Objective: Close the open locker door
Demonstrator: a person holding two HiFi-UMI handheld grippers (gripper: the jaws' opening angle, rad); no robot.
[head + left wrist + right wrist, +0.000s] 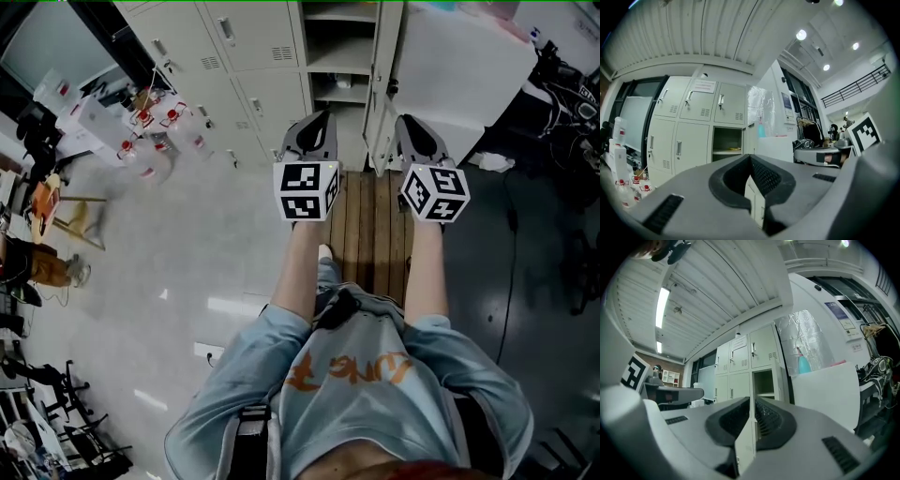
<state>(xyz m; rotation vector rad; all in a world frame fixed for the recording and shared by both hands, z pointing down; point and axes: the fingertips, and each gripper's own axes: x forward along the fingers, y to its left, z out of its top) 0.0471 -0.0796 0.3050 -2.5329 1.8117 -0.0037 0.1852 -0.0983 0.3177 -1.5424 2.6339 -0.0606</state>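
Your left gripper (750, 160): the jaws are together at the tips with nothing between them. It touches nothing and points level at the lockers.
Your right gripper (752, 403): the jaws are pressed together and empty. The lockers show far off through the slit below the tips, and it touches nothing.
Both grippers: you hold them side by side in front of you at the same height, each with its marker cube (307, 190) facing up at you.
Locker door (384, 84): it stands wide open, swung out from the right edge of its opening. In the head view it sits just ahead of your right gripper and apart from it.
Open locker (337, 56): this is the right-hand column of the locker bank (253, 56). Shelves show inside, and the doors to its left are shut.
White cabinet (464, 66): it stands just beside the open door, on its right.
Floor (187, 262): wooden boards (370, 234) lie under your arms, leading towards the open locker.
Bottles (155, 131): they are clustered on the floor at the left end of the locker bank.
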